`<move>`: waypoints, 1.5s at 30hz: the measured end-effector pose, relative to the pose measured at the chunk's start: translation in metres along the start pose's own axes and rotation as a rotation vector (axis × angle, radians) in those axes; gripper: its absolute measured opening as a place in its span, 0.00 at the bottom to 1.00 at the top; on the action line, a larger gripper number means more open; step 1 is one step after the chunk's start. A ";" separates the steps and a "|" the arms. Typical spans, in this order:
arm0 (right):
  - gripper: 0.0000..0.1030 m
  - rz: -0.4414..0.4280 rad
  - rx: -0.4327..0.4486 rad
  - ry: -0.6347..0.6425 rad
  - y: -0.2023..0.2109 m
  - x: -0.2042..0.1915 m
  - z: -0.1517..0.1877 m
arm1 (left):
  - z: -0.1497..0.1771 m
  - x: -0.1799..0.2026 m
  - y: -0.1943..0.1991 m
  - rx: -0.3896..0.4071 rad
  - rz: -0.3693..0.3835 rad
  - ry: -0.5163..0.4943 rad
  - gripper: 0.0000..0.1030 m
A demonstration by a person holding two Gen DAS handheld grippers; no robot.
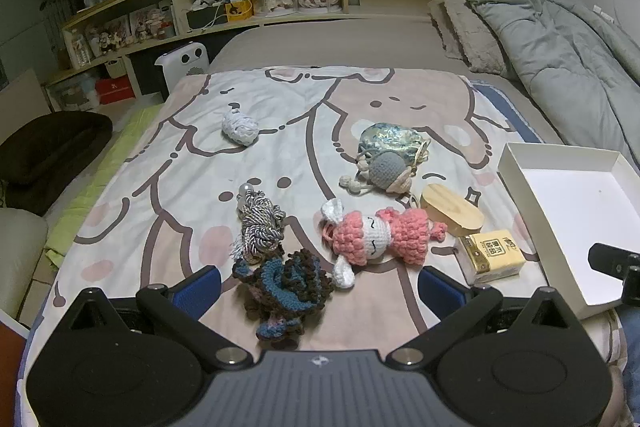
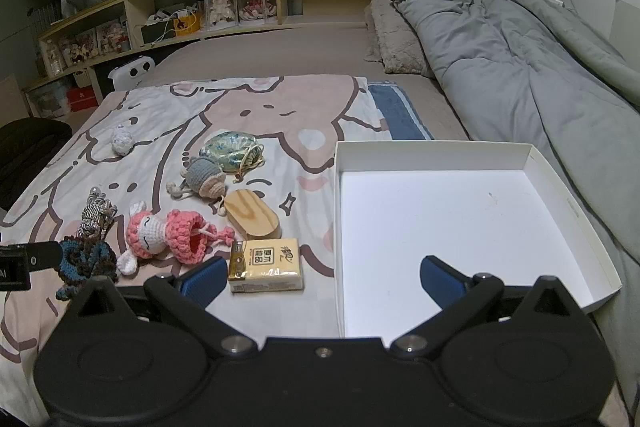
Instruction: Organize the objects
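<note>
On the bed, over a cartoon-print blanket (image 1: 168, 163), small objects lie loose beside a white tray (image 2: 536, 163); both grippers stand released.

Left wrist view: left gripper (image 1: 320, 287) is spread wide, gripping nothing, its blue pads flanking the blue-brown crochet piece (image 1: 284, 283) without contact. Left of the white tray lie the tissue pack (image 1: 490, 257) nearest its wall, the wooden oval (image 1: 452, 211), the pink crochet doll (image 1: 372, 235), the grey crochet toy (image 1: 386, 171), the brocade pouch (image 1: 384, 141), the silver cord bundle (image 1: 260, 223) and, farthest, the white yarn ball (image 1: 240, 127). Right wrist view: right gripper (image 2: 320, 279) is spread wide and empty, one pad beside the tissue pack (image 2: 266, 265), the other above the tray floor.
</note>
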State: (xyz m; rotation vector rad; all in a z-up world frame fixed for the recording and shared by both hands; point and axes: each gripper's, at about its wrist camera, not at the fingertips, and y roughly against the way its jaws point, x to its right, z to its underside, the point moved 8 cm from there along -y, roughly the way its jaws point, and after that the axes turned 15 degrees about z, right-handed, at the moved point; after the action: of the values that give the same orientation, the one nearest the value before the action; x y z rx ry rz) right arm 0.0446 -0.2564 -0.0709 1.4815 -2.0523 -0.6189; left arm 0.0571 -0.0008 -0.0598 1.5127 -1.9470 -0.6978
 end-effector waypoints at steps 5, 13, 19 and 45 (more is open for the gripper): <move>1.00 0.002 -0.001 0.000 0.000 0.000 0.000 | 0.000 0.001 0.000 0.002 -0.003 -0.004 1.00; 1.00 0.003 -0.003 0.000 0.000 0.000 0.001 | 0.000 0.001 0.000 0.002 -0.003 -0.004 1.00; 1.00 0.004 -0.004 0.000 -0.001 0.001 0.002 | 0.001 0.001 0.000 0.002 -0.002 -0.005 1.00; 1.00 0.006 -0.008 0.002 -0.002 0.001 0.003 | 0.003 -0.001 0.001 0.002 0.001 -0.005 1.00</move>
State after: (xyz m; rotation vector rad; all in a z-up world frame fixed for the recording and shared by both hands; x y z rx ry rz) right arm 0.0438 -0.2579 -0.0740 1.4698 -2.0504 -0.6225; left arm 0.0545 0.0008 -0.0610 1.5132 -1.9521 -0.6996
